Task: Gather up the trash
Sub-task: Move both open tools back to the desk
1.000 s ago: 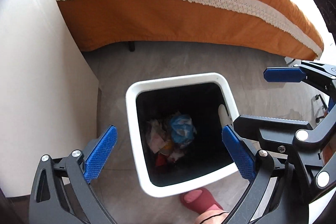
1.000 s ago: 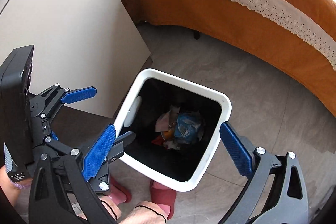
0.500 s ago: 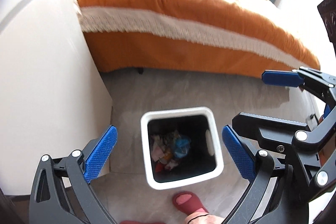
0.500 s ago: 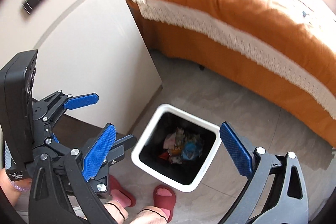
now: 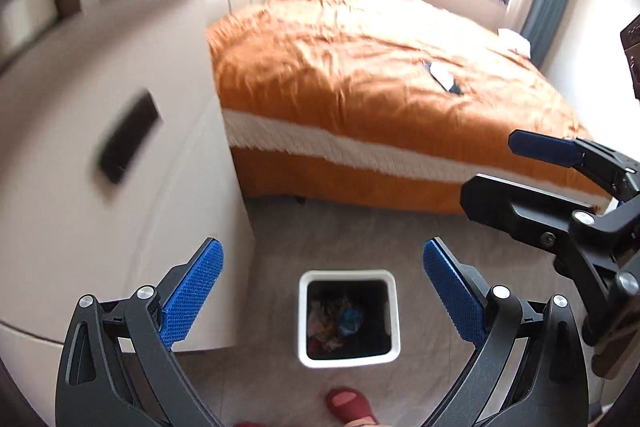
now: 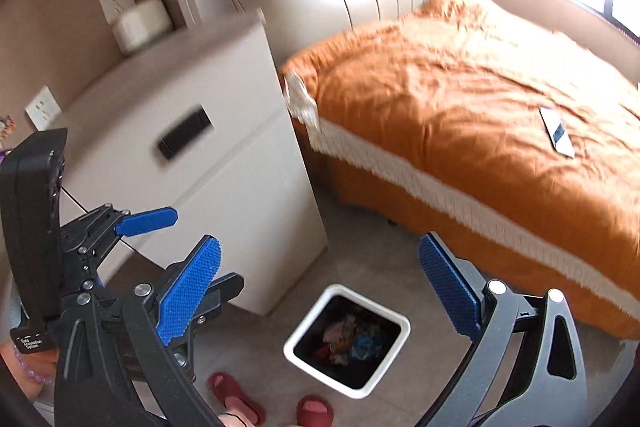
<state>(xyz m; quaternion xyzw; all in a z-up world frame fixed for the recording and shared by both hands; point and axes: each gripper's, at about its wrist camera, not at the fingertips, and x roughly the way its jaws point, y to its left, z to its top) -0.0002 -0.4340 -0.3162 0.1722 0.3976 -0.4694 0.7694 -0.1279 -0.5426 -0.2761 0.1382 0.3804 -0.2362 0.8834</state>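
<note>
Trash [image 5: 335, 319] (binned) lies far below both gaping tongs [image 5: 322, 293].

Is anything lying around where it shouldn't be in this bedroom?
One thing stands out: a small flat white-and-dark item lies loose on the orange bedspread, possibly a wrapper. The trash sits inside the white bin, with nothing spilled around it.
</note>
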